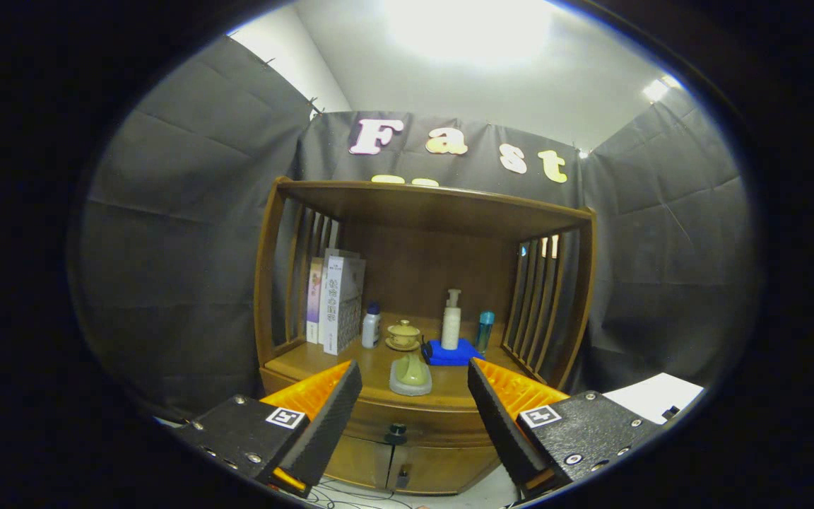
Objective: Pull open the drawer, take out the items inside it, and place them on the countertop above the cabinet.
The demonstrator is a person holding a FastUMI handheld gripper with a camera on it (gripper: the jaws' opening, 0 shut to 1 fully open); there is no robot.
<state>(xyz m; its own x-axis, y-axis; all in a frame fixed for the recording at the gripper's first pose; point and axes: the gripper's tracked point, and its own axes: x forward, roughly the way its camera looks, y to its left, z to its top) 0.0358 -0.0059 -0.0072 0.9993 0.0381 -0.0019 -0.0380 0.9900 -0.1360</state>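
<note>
Black cloth walls (pixel 188 233) close in the booth on three sides, under a white ceiling (pixel 463 78) with a bright glare of light (pixel 467 28). A wooden cabinet (pixel 428 212) with slatted sides stands against the back wall, cables (pixel 350 495) trailing on the pale floor below.

The drawer (pixel 407 423) under the bench (pixel 379 367) is shut, so its contents are hidden. The fingers (pixel 333 410) cover both its front corners. The 2 cabinet doors (pixel 407 475) below the drawer are cut off. Print on the books (pixel 336 300) is too small to read.
</note>
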